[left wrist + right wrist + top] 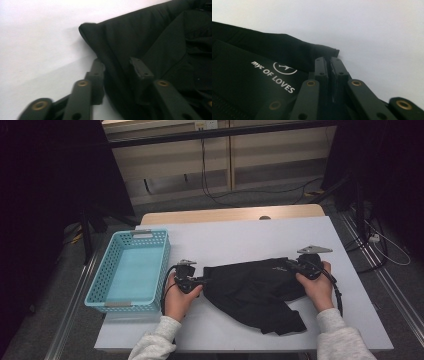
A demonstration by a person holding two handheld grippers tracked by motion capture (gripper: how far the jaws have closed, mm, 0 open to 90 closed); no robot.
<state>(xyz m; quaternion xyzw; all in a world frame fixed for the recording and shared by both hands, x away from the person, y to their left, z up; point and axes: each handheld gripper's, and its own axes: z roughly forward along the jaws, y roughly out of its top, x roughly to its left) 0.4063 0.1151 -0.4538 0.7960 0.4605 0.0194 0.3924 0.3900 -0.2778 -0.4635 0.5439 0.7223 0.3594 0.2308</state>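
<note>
The black fabric garment with white lettering (255,287) is lying spread on the white bench (235,240), stretched between both grippers, probably so it can be flattened or folded. The right gripper's (329,62) fingers are pressed together, pinching the hem at one end. The left gripper's (117,66) fingers are standing apart with the other edge between them, not yet squeezing. Both hands are resting low, forearms reaching forward, grippers pointing inward. A light blue plastic basket (131,270) is sitting outside the left fingers.
</note>
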